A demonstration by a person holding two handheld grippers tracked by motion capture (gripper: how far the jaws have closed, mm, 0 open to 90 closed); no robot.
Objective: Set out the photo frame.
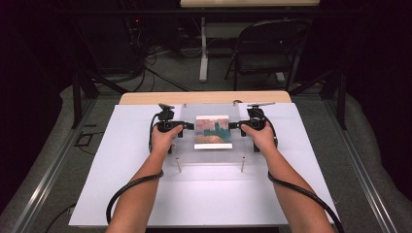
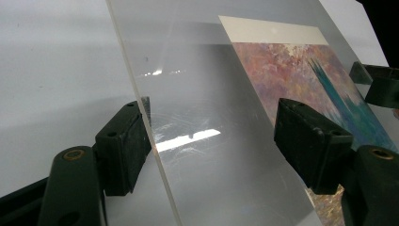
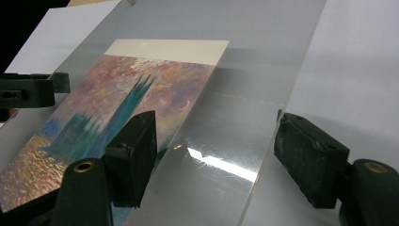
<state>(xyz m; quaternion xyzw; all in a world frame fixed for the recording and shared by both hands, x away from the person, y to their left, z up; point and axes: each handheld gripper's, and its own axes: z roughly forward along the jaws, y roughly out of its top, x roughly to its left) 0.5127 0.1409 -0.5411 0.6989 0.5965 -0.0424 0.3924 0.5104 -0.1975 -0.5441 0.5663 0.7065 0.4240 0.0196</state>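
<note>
White sheeting point(image 1: 121, 194) covers the counter in a dark room with a folding chair point(image 1: 265, 46) behind. Left tool point(image 1: 187, 126) and right tool point(image 1: 235, 125), both released, straddle the clear panel point(image 1: 214, 154) over a painted card point(image 1: 212, 131).

A clear rectangular acrylic sheet point(image 1: 212, 131) lies flat at the far middle of the table, covering a pink-and-teal painted print point(image 1: 212, 131) with a cream top border
</note>
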